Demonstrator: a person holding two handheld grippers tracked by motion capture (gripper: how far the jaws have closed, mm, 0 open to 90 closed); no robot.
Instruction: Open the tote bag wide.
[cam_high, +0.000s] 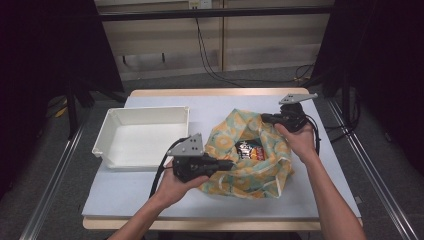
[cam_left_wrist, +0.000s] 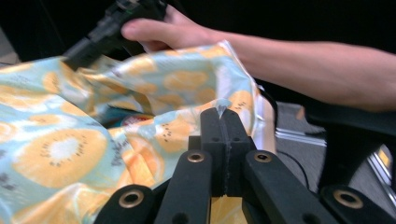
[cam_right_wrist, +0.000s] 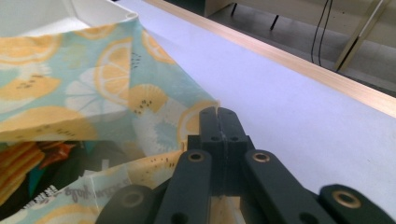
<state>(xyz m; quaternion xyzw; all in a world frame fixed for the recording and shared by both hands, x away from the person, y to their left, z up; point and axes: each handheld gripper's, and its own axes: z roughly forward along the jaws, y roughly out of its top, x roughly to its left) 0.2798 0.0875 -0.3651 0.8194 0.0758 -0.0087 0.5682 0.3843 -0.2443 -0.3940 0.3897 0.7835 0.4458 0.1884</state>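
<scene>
Jaws of the left gripper (cam_high: 231, 164) are clamped on the near-left rim of the fruit-print bag (cam_high: 265, 177), a pinch of cloth showing at their tips in the left gripper view (cam_left_wrist: 223, 112); left of it a white tray (cam_high: 115, 131) stands on the pale blue table (cam_high: 210, 106). Sitting right of centre, the bag has its mouth spread, with a dark snack packet (cam_high: 248, 149) inside; the right gripper (cam_high: 264, 118) has its jaws pressed together on the far-right rim, cloth nipped between them (cam_right_wrist: 217, 114).
</scene>
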